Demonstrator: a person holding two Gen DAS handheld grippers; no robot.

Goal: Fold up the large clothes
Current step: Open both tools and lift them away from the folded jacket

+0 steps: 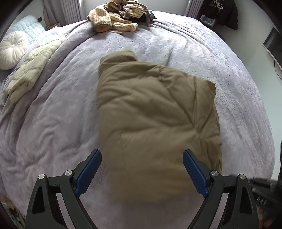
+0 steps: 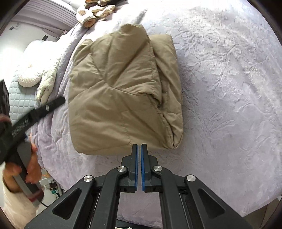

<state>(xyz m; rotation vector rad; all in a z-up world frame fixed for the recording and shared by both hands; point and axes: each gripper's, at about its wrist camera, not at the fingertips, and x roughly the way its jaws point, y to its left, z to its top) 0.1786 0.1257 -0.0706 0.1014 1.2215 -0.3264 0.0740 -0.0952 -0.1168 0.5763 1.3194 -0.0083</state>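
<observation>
Tan padded jacket (image 2: pixel 121 93), folded into a thick bundle, lies on the lavender bedspread (image 2: pixel 229 88) near the middle of the bed; in the left wrist view its near end is smeared by blur and its edge there cannot be traced. Going left to right in the right wrist view: at 9 o'clock a white round cushion (image 2: pixel 29 77) rests on a quilted pale-blue surface, with a cream quilted garment (image 2: pixel 47 84) just beside it, its lower part hidden behind the left hand-held gripper (image 1: pixel 141 158). That gripper's body crosses the frame at 8 o'clock, blurred, held by a hand (image 2: pixel 32 169) cut off by the frame edge; its own view shows the blue pads spread wide with nothing pinched between them. At 11 o'clock a heap of striped beige clothing (image 2: pixel 95 12) is cropped by the top edge. At 6 o'clock the right hand-held gripper (image 2: pixel 139 147) has its jaws almost together, empty, just short of the jacket's near edge.
</observation>
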